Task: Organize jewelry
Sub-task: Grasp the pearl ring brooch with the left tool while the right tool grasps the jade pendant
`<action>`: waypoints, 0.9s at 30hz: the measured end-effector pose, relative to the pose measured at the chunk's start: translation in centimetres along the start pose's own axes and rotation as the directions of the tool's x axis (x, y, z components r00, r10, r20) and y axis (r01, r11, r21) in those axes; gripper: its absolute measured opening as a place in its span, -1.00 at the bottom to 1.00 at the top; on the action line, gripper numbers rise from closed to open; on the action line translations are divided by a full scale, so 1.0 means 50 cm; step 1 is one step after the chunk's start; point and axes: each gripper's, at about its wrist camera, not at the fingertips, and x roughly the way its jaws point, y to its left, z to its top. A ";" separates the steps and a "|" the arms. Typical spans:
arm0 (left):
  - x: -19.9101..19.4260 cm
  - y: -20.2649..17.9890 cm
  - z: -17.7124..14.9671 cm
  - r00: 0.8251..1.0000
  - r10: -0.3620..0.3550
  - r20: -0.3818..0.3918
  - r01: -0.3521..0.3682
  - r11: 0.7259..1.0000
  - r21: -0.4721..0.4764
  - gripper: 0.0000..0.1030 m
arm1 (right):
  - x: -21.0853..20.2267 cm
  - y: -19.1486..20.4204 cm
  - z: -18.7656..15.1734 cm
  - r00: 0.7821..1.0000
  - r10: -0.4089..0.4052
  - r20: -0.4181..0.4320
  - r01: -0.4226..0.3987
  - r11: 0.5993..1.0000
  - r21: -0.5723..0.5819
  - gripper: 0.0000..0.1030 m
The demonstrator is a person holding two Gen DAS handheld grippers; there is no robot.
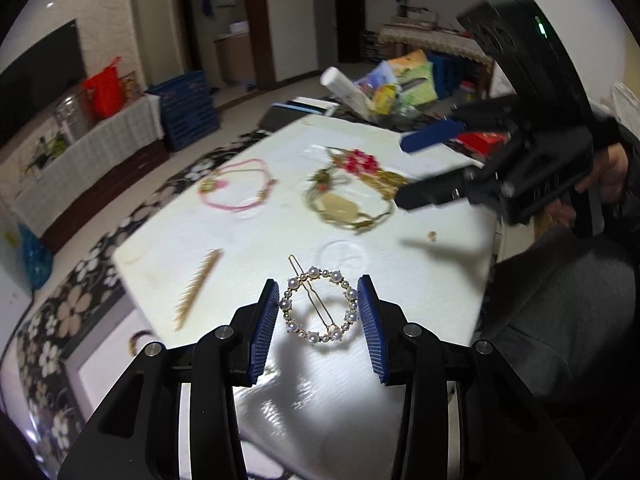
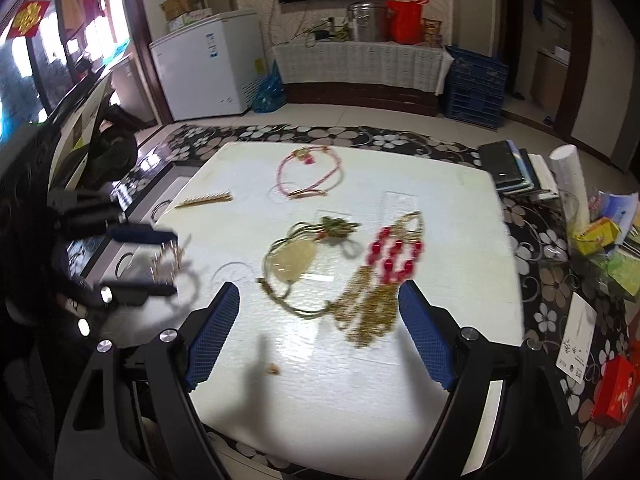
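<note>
Left gripper point(image 1: 319, 308) over the near part of the white table point(image 1: 420, 280), blue pads point(image 1: 268, 332) spread apart with the pearl hair clip point(image 1: 319, 305) framed between them. Clip a gold ring set with pearls, crossed by a thin gold bar pointing up and left. A narrow gap on either side of the ring, neither pad touching it (whether flat on the table or lifted, cannot tell; a shadow lies directly beneath it). From the right wrist view, same left gripper point(image 2: 170, 262) at the left edge, blurred, with something glinting gold between its fingers.

Right gripper point(image 2: 320, 336) wide open and holding nothing, hovering over the table's near side. Just beyond its fingertips, the gold chain necklace with red beads point(image 2: 384, 276), its gold tangle lying between the two pads' lines. To its left and touching it, the olive cord necklace with a pale oval pendant point(image 2: 292, 264). Farther back, a pink cord bracelet point(image 2: 310, 176); well to the left, a gold comb clip point(image 2: 206, 200) near the table's edge. A small tan crumb-like bit point(image 2: 273, 369) on the table near the left pad of the right gripper.
</note>
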 end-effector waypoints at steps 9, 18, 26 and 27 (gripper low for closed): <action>-0.064 0.074 -0.042 0.994 0.105 0.013 -0.104 0.990 -0.091 -0.17 | 0.058 0.036 0.021 0.999 -0.029 -0.042 0.029 1.000 -0.002 0.34; -0.095 0.107 -0.064 0.989 0.146 0.025 -0.141 0.981 -0.134 -0.17 | 0.083 0.042 0.026 0.995 -0.084 -0.053 0.085 0.996 0.022 -0.07; -0.094 0.120 -0.073 0.988 0.155 0.015 -0.152 0.977 -0.147 -0.17 | 0.080 0.045 0.028 0.996 -0.078 -0.053 0.081 0.996 0.042 -0.51; -0.095 0.121 -0.074 0.988 0.156 0.015 -0.153 0.977 -0.149 -0.17 | 0.079 0.045 0.029 0.995 -0.082 -0.050 0.085 0.995 0.046 -0.51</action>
